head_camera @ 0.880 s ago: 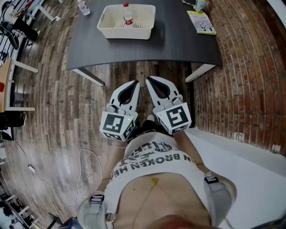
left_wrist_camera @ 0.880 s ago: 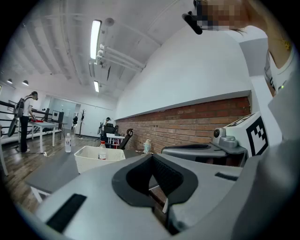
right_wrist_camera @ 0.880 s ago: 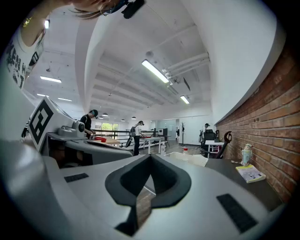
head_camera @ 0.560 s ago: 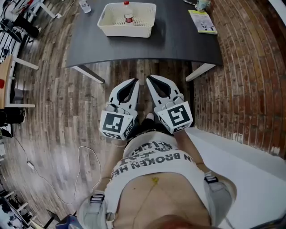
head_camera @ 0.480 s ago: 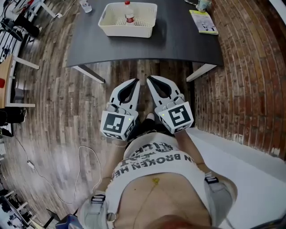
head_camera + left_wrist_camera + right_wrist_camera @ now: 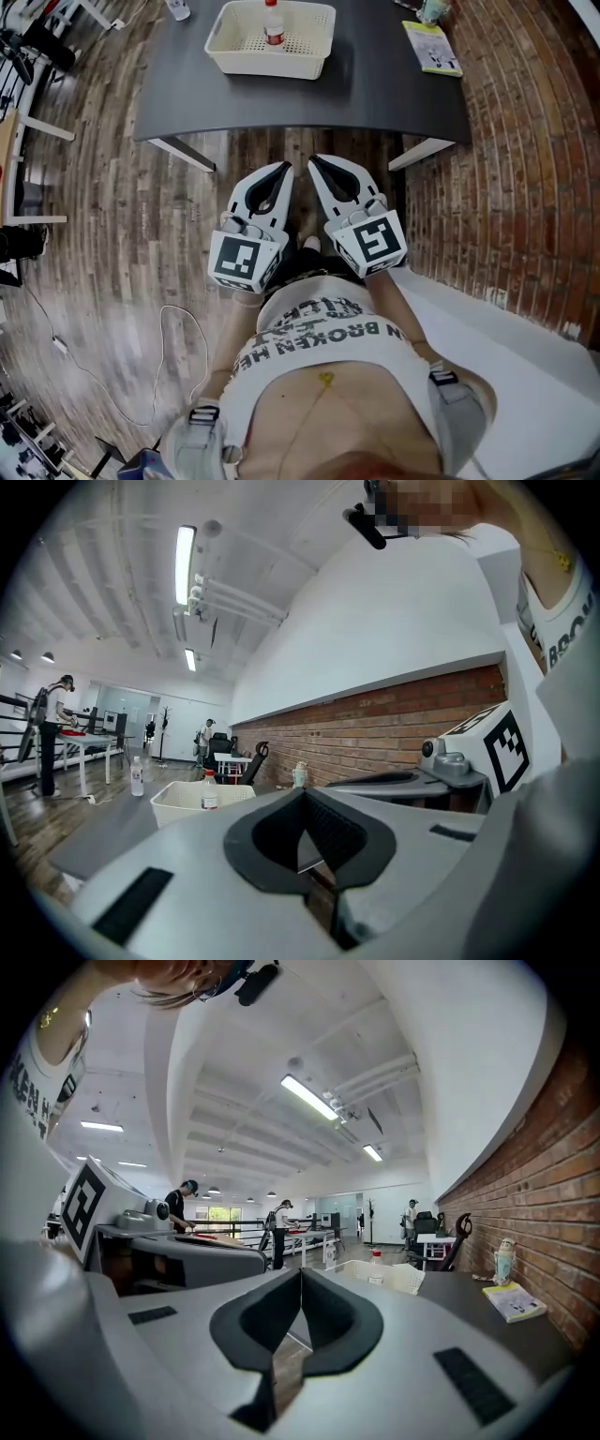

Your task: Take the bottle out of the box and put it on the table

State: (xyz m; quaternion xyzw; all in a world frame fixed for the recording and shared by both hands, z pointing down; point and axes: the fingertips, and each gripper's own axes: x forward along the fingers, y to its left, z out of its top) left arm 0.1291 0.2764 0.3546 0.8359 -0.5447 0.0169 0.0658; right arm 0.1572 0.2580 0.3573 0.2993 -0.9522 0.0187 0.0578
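A clear bottle (image 6: 274,23) with a red cap and red label stands upright inside a cream perforated basket (image 6: 234,42) on the dark grey table (image 6: 375,84). The table lies well ahead of both grippers. My left gripper (image 6: 284,170) and right gripper (image 6: 316,162) hang side by side over the wooden floor, close to the person's body, both shut and empty. In the left gripper view the bottle (image 6: 210,793) shows in the basket (image 6: 187,803) far beyond the closed jaws. The right gripper view has the bottle (image 6: 376,1266) and basket (image 6: 398,1279) in the distance.
A yellow-green booklet (image 6: 433,47) and a small figurine (image 6: 504,1260) lie at the table's right end by the brick wall (image 6: 506,169). A second clear bottle (image 6: 176,7) stands near the table's far left corner. People stand at desks in the background (image 6: 178,1206).
The table and basket sit slightly higher in the head view. Both grippers stay shut side by side in the same place.
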